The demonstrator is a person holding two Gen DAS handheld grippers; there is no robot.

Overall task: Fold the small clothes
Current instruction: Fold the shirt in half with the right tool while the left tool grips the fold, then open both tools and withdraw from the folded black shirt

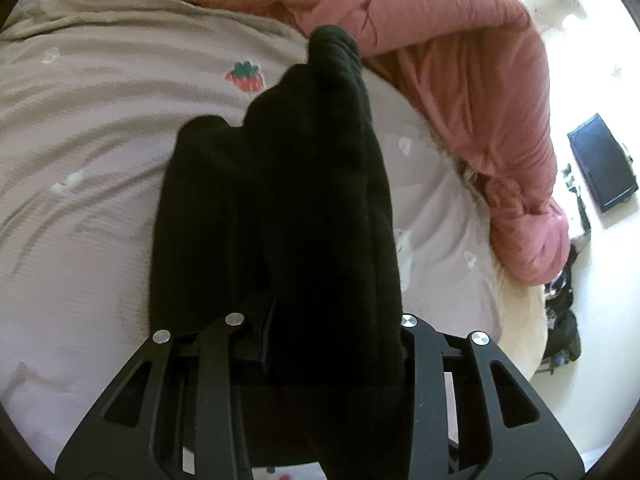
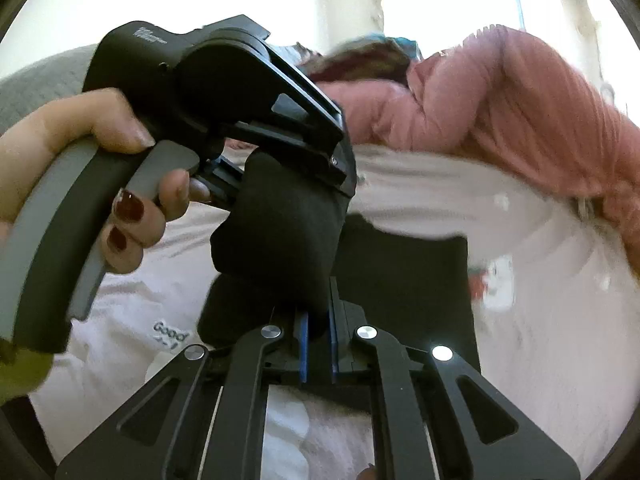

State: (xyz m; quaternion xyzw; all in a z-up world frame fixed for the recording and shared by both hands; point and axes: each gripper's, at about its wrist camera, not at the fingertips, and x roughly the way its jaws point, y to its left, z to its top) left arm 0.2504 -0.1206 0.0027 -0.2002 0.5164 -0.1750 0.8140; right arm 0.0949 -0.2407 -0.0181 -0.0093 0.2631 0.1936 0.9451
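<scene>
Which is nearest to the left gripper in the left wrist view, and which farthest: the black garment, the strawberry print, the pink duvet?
1. black garment, in its jaws
2. strawberry print, ahead left on the sheet
3. pink duvet, at the bed's far edge

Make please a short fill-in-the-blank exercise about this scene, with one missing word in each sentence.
1. Both tongs grip a garment whose colour is ____.
2. The fruit printed on the bedsheet is a ____.
3. The bunched quilt beyond the garment is ____.
4. The left hand wears nail polish of a dark ____ colour.

Missing words: black; strawberry; pink; red
</scene>
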